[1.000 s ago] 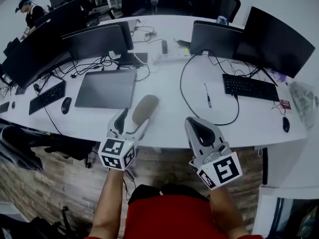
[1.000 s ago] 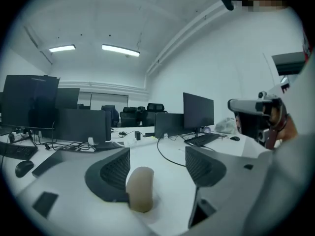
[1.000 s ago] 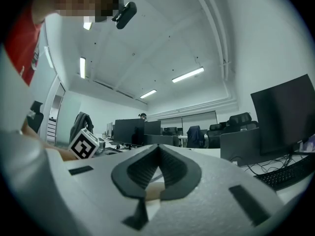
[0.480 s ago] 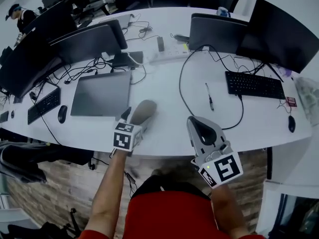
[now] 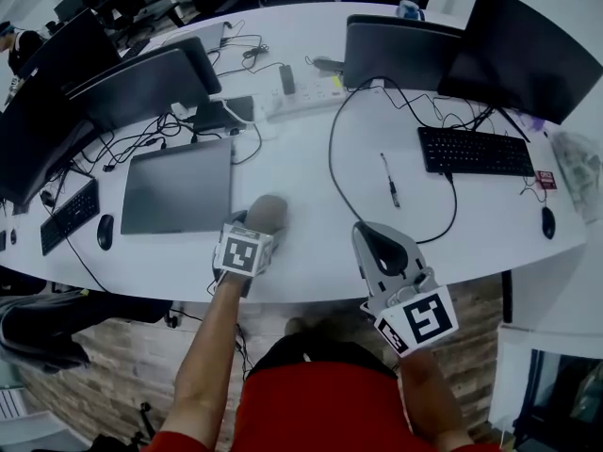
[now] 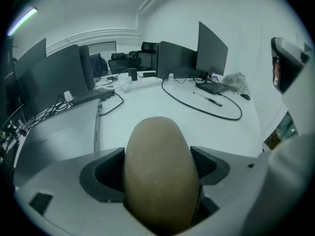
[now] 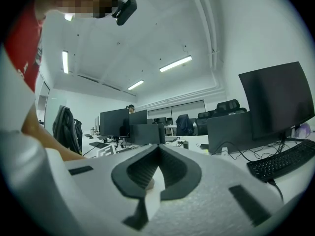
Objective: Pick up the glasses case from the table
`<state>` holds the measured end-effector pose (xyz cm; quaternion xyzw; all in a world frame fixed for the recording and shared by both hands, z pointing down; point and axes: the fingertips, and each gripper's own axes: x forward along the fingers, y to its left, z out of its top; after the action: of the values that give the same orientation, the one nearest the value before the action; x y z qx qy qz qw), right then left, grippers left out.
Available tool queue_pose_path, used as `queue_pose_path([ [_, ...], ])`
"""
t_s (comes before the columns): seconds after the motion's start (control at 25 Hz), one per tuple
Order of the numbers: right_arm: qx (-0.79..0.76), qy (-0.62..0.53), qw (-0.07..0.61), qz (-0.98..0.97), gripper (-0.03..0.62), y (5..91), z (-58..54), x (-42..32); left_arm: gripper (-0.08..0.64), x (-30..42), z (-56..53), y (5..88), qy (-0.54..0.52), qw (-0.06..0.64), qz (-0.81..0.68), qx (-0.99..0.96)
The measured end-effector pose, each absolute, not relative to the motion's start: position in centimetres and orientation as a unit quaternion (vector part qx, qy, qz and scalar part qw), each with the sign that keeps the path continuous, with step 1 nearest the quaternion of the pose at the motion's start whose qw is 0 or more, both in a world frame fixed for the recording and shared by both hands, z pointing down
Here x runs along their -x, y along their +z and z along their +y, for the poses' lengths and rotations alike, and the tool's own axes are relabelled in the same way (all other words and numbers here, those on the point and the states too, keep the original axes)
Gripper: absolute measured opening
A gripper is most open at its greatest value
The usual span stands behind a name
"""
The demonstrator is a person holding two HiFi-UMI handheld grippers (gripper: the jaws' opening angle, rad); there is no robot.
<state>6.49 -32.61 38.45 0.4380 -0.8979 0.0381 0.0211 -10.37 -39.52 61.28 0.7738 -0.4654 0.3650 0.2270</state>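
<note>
A person stands at a long white table (image 5: 292, 172), seen from above, with a gripper in each hand. The left gripper (image 6: 157, 173) reaches over the near edge of the table. Its jaws stand wide apart and press against the two long sides of the glasses case (image 5: 267, 213), a smooth, rounded, tan-grey oval. The case fills the gap between the pads, and its far end points away from the person. It is near the table's front edge, just right of a dark flat slab (image 5: 179, 186). No view shows whether it rests on the surface or is already clear of it.

The right gripper (image 5: 379, 248) hangs just off the table's front edge, beside the person's body. Its jaws are closed tip to tip, with nothing between them.

Further back lie a pen (image 5: 388, 179), a looping black cable (image 5: 332, 158) and a keyboard (image 5: 476, 151), all well apart from the case.

The likely risk is slipping. The case is curved and smooth, and the pads seem to hold it toward its near end. The free far end could therefore sag or twist as it rises. A loose squeeze could let it slide out forward. Because it is so close to the edge, a dropped case might roll off onto the floor.
</note>
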Motion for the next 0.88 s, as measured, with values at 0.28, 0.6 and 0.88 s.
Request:
queue_pose_path([
  [0.28, -0.440, 0.052, 0.033, -0.896, 0.005, 40.0, -33.1, -5.8, 0.383, 10.7, -39.8, 61.4, 0.352, 0.225, -0.475, -0.774],
  [0.6, -0.435, 0.053, 0.026, -0.899, 0.005, 39.7, -33.0, -4.5, 0.383, 10.2, -39.0, 53.1, 0.235, 0.190, -0.508, -0.807],
  [0.88, -0.435, 0.034, 0.001, -0.900, 0.005, 37.0, -31.8, -4.2, 0.383, 10.5, -35.5, 43.7, 0.113, 0.134, -0.529, -0.830],
])
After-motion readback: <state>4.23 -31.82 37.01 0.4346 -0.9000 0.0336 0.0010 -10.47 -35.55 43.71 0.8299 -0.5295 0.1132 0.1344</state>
